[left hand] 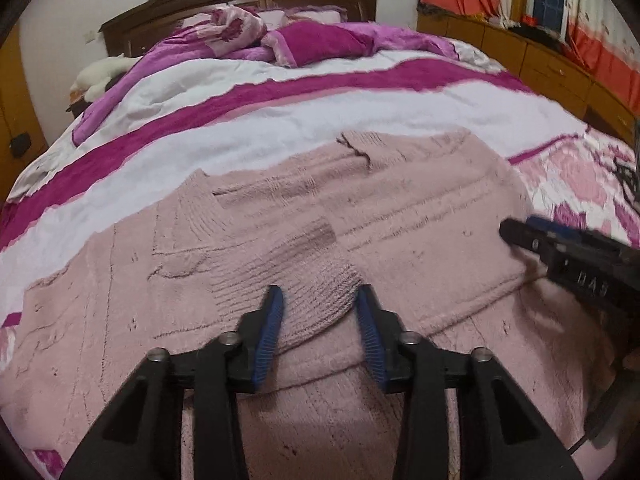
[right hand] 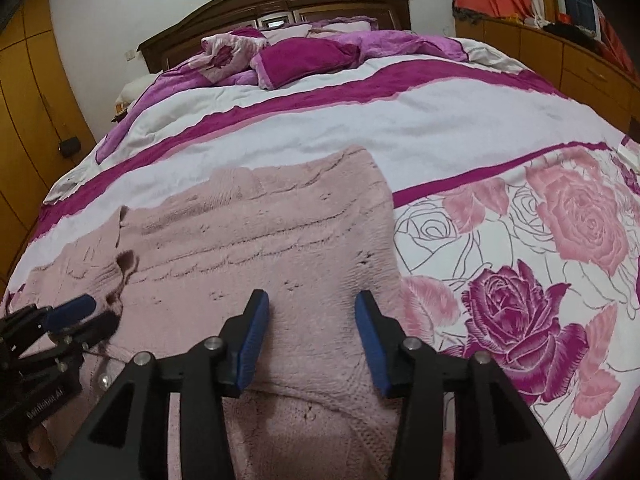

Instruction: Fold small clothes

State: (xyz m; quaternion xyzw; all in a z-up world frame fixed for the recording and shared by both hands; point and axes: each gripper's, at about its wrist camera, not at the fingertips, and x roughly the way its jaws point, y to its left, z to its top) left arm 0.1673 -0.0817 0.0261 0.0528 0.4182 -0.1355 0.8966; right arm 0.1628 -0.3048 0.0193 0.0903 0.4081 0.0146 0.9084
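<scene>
A pale pink knitted sweater (left hand: 420,208) lies spread on the bed, partly folded, with a ribbed sleeve cuff (left hand: 316,304) laid across its body. My left gripper (left hand: 319,300) is open, its blue pads on either side of that cuff, just above it. My right gripper (right hand: 312,300) is open over the sweater's right part (right hand: 280,236), holding nothing. In the left wrist view the right gripper (left hand: 516,236) sits at the sweater's right edge. In the right wrist view the left gripper (right hand: 76,308) is at the left, by the folded sleeve.
The bed has a white and magenta striped cover (left hand: 280,120) with a rose print (right hand: 540,260) on the right. Crumpled pillows and blankets (right hand: 288,52) lie by the dark wooden headboard (right hand: 280,4). Wooden cabinets (left hand: 532,56) stand on the right, a wardrobe (right hand: 32,92) on the left.
</scene>
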